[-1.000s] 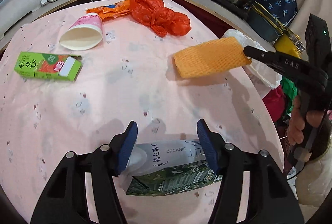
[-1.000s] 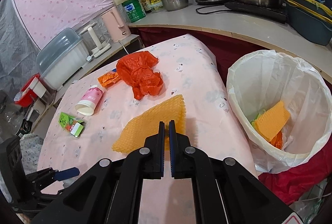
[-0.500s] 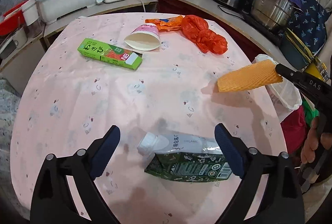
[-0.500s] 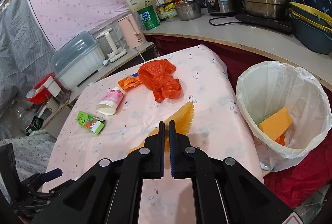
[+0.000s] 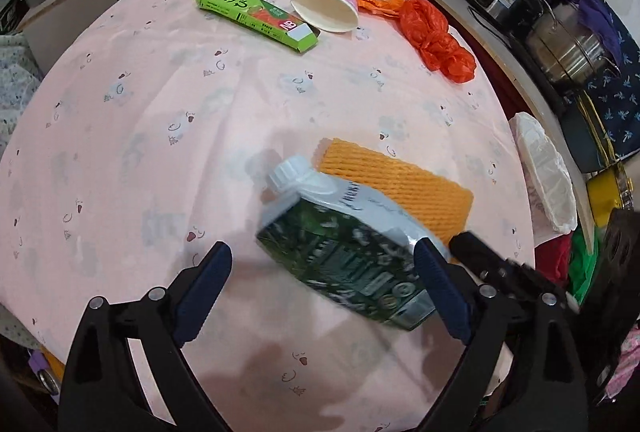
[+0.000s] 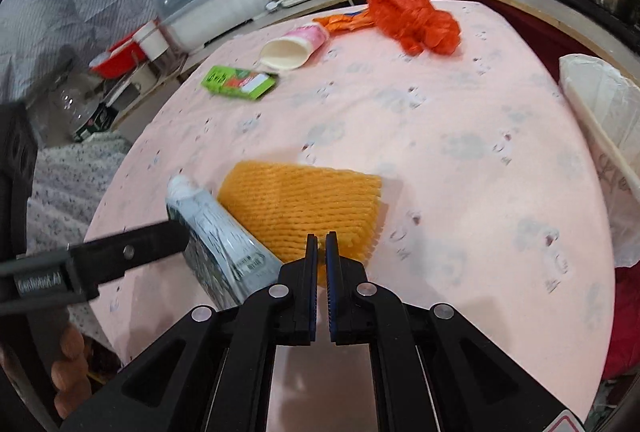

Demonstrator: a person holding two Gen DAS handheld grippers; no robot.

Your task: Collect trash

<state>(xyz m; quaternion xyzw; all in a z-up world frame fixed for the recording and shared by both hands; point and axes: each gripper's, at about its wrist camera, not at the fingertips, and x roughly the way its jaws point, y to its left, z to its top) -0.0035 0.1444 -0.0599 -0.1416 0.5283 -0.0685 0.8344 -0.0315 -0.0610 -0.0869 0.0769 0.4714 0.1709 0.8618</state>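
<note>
My right gripper (image 6: 320,244) is shut on the edge of an orange foam net (image 6: 304,204), which also shows in the left wrist view (image 5: 400,188). My left gripper (image 5: 324,264) is wide open around a green and white carton (image 5: 352,240), blurred and tilted; its right finger (image 5: 436,280) touches it. The carton also shows in the right wrist view (image 6: 216,236). Further off on the pink table (image 5: 160,112) lie a green box (image 5: 256,16), a paper cup (image 5: 328,10), an orange wrapper (image 5: 376,0) and a red plastic bag (image 5: 436,36).
A white-lined trash bin stands off the table's right edge (image 5: 544,172), also in the right wrist view (image 6: 600,100). Pots, a kettle and a plastic container (image 6: 212,4) crowd the counter behind the table.
The right gripper has swung the foam net away from the bin and back over the table near the carton. The left gripper stayed wide open; the carton now lies tilted and blurred between its fingers.
</note>
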